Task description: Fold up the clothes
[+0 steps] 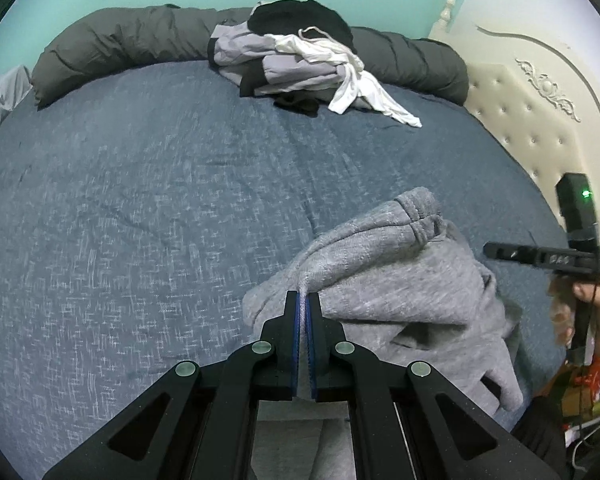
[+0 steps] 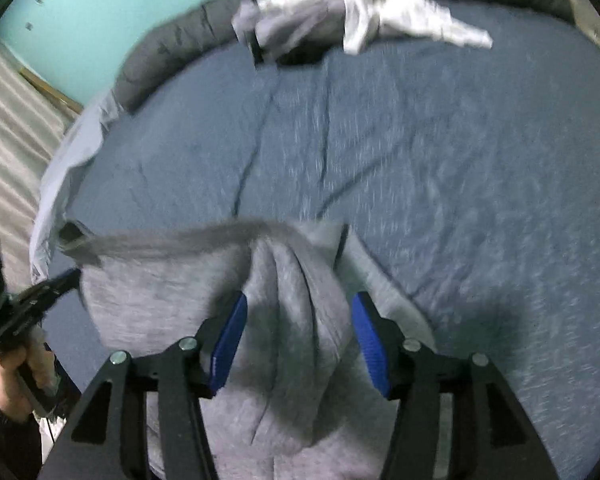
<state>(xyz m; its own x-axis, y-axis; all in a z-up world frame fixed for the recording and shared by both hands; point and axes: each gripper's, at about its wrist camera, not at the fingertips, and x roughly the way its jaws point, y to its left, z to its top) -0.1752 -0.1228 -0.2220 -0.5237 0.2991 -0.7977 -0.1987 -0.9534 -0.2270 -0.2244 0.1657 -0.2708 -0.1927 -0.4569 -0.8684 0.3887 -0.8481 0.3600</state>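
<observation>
While left tongs pinch grey garment (blurred), right tongs gape, empty

Both wrist views look down, close, sharing the bed.
</observation>
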